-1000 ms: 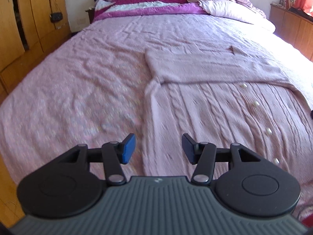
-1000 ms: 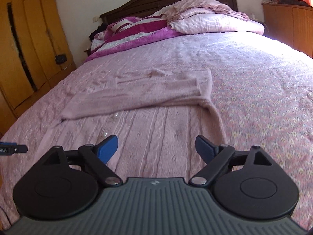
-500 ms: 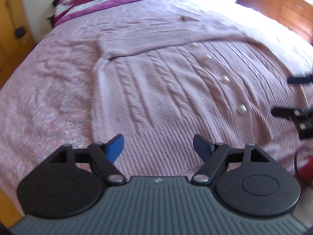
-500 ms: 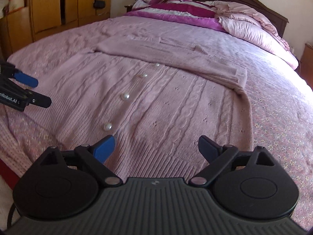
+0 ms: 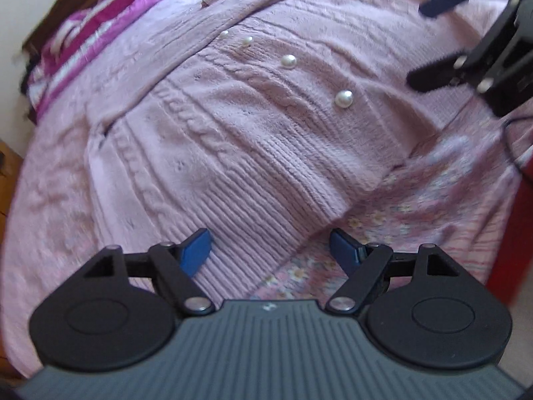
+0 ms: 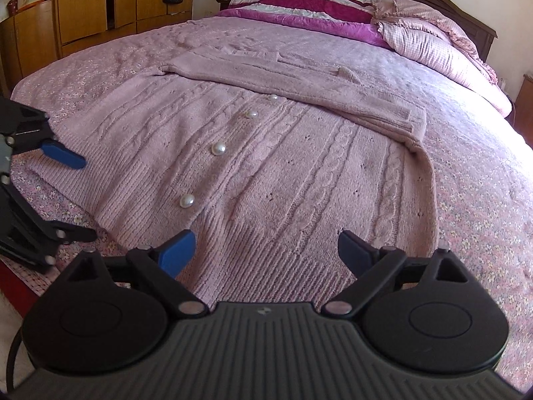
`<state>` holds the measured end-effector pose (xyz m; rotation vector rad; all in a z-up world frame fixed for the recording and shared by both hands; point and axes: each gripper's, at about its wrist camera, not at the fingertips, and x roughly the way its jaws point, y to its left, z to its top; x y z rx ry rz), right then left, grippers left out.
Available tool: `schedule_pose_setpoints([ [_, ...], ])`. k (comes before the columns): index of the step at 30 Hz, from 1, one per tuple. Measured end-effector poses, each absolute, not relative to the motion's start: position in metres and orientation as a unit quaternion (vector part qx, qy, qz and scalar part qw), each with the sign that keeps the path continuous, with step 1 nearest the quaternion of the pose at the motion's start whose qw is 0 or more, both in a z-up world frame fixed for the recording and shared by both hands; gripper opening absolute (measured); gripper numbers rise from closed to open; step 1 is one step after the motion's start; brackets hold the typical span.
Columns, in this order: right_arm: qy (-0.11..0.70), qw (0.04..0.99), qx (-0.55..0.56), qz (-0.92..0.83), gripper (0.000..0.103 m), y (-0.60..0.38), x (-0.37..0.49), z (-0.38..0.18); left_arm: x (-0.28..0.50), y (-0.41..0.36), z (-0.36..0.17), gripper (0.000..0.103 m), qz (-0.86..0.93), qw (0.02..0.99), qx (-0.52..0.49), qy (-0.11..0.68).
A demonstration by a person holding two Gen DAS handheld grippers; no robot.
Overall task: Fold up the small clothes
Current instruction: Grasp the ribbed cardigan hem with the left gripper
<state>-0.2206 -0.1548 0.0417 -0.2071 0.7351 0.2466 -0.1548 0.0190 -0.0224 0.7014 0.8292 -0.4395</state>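
A pink cable-knit cardigan [image 5: 250, 140] [image 6: 283, 173] with pearl buttons [image 6: 219, 148] lies flat on the bed, both sleeves folded across its upper part. My left gripper [image 5: 269, 250] is open, low over the cardigan's bottom-left hem corner, with the ribbed hem edge between its blue pads but not pinched. It also shows at the left edge of the right wrist view as the left gripper [image 6: 76, 196]. My right gripper [image 6: 266, 250] is open above the ribbed hem toward the right side, holding nothing. In the left wrist view the right gripper [image 5: 433, 38] sits at the upper right.
The bed's pink floral sheet [image 6: 483, 233] surrounds the cardigan. A magenta quilt [image 6: 299, 3] and pink pillows [image 6: 433, 43] are piled at the headboard. Wooden wardrobes [image 6: 83, 6] stand along the left. A red bed edge [image 5: 506, 240] runs below the sheet.
My left gripper opened wider, rolled, and dropped close to the cardigan's hem corner. The right gripper swung round toward the hem a second ago and has since stayed still.
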Motion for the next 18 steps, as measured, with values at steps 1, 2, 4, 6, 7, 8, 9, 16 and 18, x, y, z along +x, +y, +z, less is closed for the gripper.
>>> schedule_pose_setpoints([
  [1, 0.358, 0.921, -0.101, 0.119, 0.096, -0.155, -0.221, 0.041, -0.154, 0.016, -0.025, 0.082, -0.196, 0.834, 0.347, 0.382],
  [2, 0.357, 0.921, -0.102, 0.119, 0.096, -0.155, -0.221, 0.041, -0.153, 0.014, -0.027, 0.083, -0.186, 0.835, 0.362, 0.371],
  [4, 0.357, 0.921, -0.103, 0.117, 0.096, -0.156, -0.223, 0.041, -0.154, 0.011, -0.027, 0.083, -0.176, 0.841, 0.375, 0.349],
  [6, 0.357, 0.921, -0.102, 0.115, 0.096, -0.157, -0.223, 0.040, -0.155, 0.010, -0.024, 0.082, -0.173, 0.850, 0.375, 0.326],
  [7, 0.357, 0.922, -0.101, 0.114, 0.096, -0.158, -0.223, 0.040, -0.155, 0.010, -0.021, 0.078, -0.171, 0.856, 0.373, 0.314],
  [8, 0.356, 0.922, -0.101, 0.114, 0.096, -0.158, -0.223, 0.040, -0.155, 0.010, -0.019, 0.069, -0.172, 0.860, 0.371, 0.305],
  [9, 0.356, 0.922, -0.102, 0.113, 0.096, -0.158, -0.223, 0.040, -0.154, 0.010, -0.016, 0.063, -0.173, 0.864, 0.366, 0.300],
  [16, 0.351, 0.922, -0.109, 0.122, 0.096, -0.154, -0.225, 0.041, -0.142, 0.012, 0.005, 0.014, -0.183, 0.890, 0.295, 0.295],
  [18, 0.351, 0.921, -0.111, 0.125, 0.096, -0.153, -0.225, 0.041, -0.139, 0.012, 0.010, 0.013, -0.183, 0.897, 0.281, 0.289],
])
